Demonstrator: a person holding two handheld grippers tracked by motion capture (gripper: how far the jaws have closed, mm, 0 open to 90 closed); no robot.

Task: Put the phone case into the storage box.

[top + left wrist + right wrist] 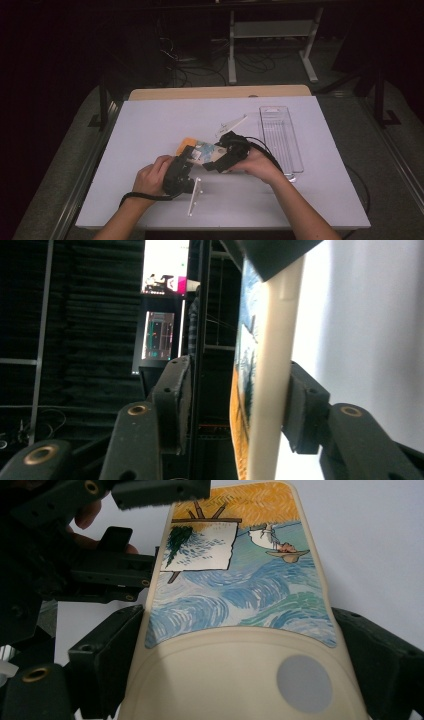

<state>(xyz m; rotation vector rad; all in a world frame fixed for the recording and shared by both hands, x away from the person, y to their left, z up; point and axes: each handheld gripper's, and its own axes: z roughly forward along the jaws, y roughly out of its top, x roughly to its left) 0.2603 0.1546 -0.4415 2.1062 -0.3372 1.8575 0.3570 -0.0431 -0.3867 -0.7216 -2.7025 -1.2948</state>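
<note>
Card (pixel 240 595) (painted print) clamped across its width by right tool (pixel 235 665), left tool (pixel 235 405) part-closed around its edge, one pad off, above worktop (pixel 150 125).

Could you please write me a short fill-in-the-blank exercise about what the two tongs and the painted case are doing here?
1. The right tongs grip the cream phone case with a painted blue and orange picture by its two long ____.
2. In the left gripper view one pad touches the case's plain cream ____.
3. A clear plastic tray lies on the table's ____ side.

Missing words: edges; back; right
</note>
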